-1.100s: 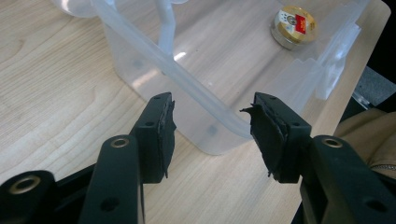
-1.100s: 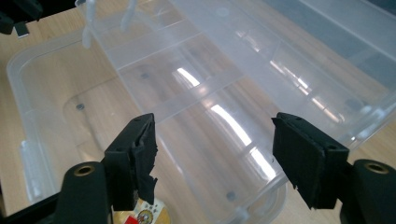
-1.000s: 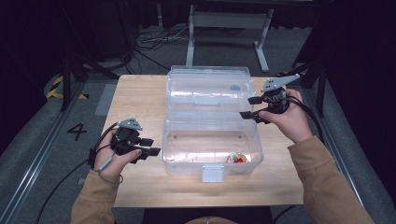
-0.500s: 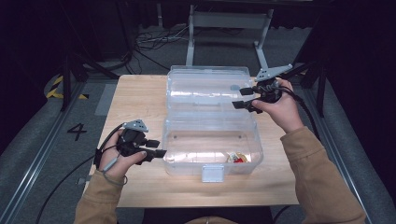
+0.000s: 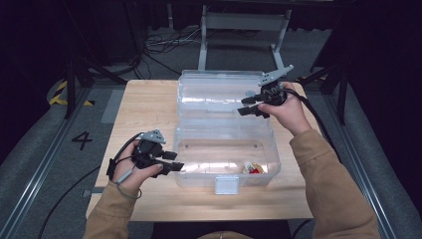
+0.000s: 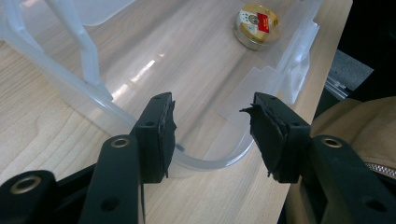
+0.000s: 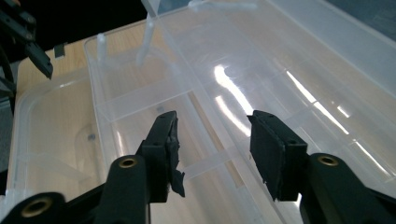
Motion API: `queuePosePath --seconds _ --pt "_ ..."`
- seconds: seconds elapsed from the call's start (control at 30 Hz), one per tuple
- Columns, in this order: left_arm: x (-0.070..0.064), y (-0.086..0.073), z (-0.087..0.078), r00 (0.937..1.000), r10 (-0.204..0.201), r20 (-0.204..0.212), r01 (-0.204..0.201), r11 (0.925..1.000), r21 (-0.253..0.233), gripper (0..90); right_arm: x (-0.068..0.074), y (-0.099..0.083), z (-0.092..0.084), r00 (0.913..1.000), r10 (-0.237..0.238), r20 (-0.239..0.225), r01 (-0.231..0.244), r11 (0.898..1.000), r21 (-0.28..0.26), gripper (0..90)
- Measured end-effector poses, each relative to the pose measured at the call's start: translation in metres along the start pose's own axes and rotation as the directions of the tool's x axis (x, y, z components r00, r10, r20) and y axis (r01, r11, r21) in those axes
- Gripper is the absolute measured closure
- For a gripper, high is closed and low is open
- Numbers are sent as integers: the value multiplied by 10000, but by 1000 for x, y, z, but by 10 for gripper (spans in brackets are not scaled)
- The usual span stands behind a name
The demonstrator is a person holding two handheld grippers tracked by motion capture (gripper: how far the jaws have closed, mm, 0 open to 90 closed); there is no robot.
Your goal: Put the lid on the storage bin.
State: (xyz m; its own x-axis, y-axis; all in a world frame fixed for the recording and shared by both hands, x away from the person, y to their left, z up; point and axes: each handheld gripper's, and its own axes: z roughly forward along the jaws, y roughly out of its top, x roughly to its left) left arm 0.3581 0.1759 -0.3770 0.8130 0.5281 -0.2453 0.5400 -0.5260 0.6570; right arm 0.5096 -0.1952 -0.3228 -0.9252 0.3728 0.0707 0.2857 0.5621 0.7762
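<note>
Clear plastic storage box lying open on the pale wooden table, its lid flung back flat toward the far edge, ribs and dividers facing up. Inside the near half, toward its right front corner, a small round yellow-and-red tub resting alone on the floor of the box. Left gripper parked at the box's near left corner, jaws apart and straddling the curved rim without pinching it, nothing grasped; probably placed there to steady the base against sliding. Right gripper hovering over the right side of the laid-back lid, jaws having just been closing yet with a clear gap and no plastic between the pads; apparently lining up on the lid's edge or a rib so as to swing it over. Judging by this layout, closing of the box looks like the step in hand, not yet begun.
</note>
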Motion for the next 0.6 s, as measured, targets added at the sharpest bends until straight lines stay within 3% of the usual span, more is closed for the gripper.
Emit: queuePosePath --seconds 0.23,0.6 --pt "-3 1 7 9998 165 87 -166 9998 107 501 3 4 1 9985 -199 501 191 9997 156 751" --pt "-10 6 20 9973 593 425 -607 9976 334 503 0 4 0 9997 -32 224 27 9998 216 772"
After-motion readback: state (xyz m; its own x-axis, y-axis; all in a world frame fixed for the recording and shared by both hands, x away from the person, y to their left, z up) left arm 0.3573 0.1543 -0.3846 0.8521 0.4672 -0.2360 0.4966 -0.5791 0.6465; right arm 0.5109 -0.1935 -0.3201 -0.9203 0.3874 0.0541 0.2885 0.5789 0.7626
